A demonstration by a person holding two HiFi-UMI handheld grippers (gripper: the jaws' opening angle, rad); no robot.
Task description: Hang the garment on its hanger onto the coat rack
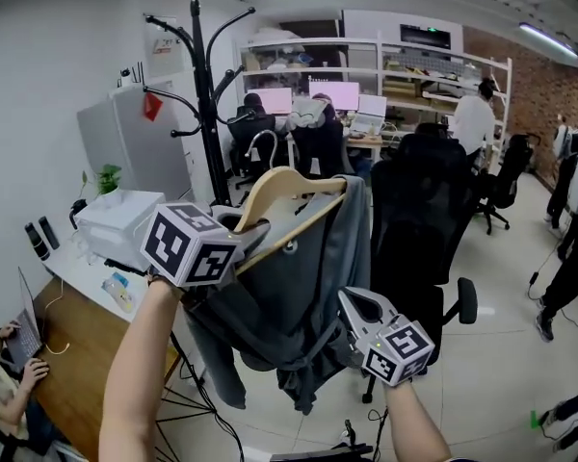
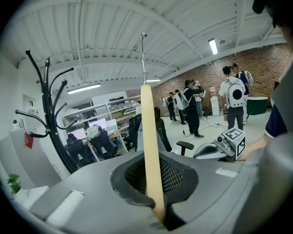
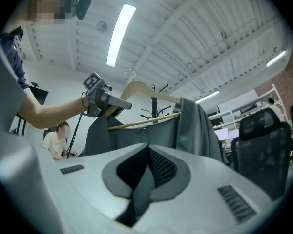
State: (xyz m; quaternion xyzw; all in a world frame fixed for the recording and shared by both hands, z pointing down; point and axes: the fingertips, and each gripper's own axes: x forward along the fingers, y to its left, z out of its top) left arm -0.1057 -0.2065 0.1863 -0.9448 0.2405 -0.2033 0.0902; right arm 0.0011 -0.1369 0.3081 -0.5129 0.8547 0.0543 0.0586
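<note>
Left claw point(image 2: 158, 213): clenched on one wooden arm of the hanger point(image 1: 287, 187); you carry the load with it.
Right claw point(image 3: 136, 206): pinched on a fold of the grey garment point(image 1: 299, 287), low near its hem.
Garment: draped over the hanger, held in the air in front of you, touching no furniture.
Hanger hook point(image 1: 261, 143): free, just right of the pole of the coat rack point(image 1: 206, 104), resting on none of its arms.
Done: the garment sits on its hanger and you hold it up near the rack.
Left: raise the hook over a rack arm, settle it there, then release both claws.
</note>
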